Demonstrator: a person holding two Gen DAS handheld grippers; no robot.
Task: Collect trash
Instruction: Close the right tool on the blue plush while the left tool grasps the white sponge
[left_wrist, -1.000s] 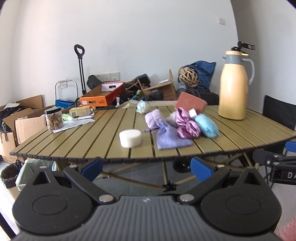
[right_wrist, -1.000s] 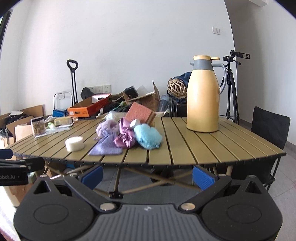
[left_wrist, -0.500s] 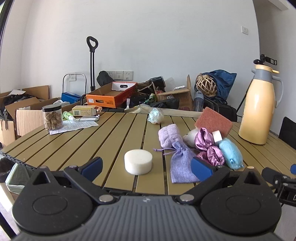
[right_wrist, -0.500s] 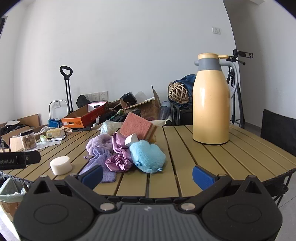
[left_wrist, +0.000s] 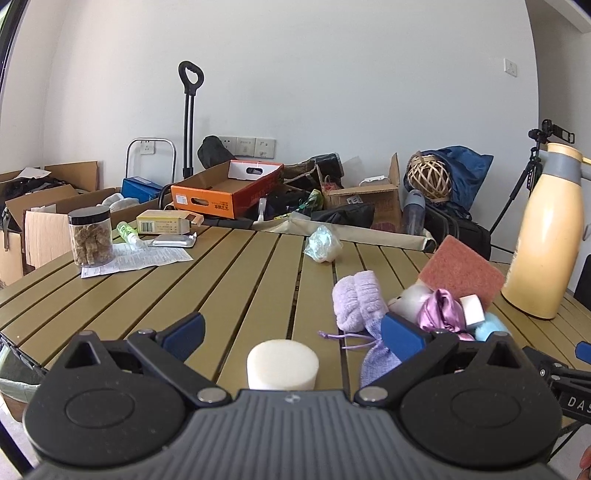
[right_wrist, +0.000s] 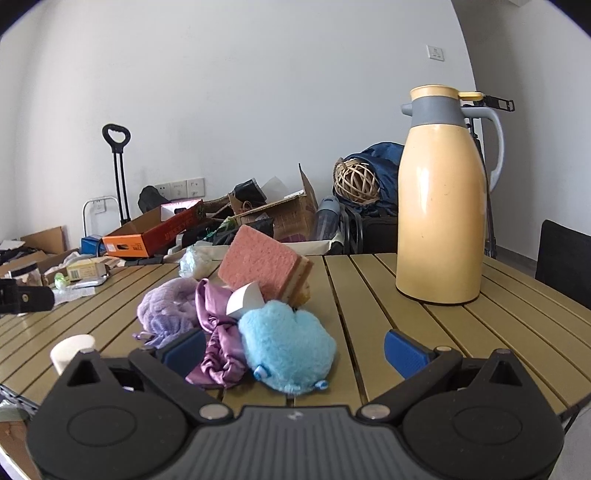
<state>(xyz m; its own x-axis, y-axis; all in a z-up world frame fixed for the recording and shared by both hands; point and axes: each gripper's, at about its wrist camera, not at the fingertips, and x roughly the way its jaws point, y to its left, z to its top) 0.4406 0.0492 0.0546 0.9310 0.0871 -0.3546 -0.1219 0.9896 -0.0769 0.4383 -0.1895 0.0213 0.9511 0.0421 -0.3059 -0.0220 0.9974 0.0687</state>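
wall (left_wrist: 332, 74): white, outlets | slatted table (left_wrist: 236, 280): olive | black chair (right_wrist: 565, 258): right

You are looking across the table (left_wrist: 229, 280): the foam puck (left_wrist: 282, 363) is sitting nearest its front edge, the pouch heap (right_wrist: 236, 325) is lying right of it with the sponge (right_wrist: 264, 264) leaning behind, and the jug (right_wrist: 441, 206) is standing far right.

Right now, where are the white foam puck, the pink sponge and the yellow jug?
White foam puck (left_wrist: 282, 363), left wrist view, on its front side wall.
Pink sponge (right_wrist: 258, 264), right wrist view, on its pink scouring face.
Yellow jug (right_wrist: 441, 221), right wrist view, on the middle of its body.
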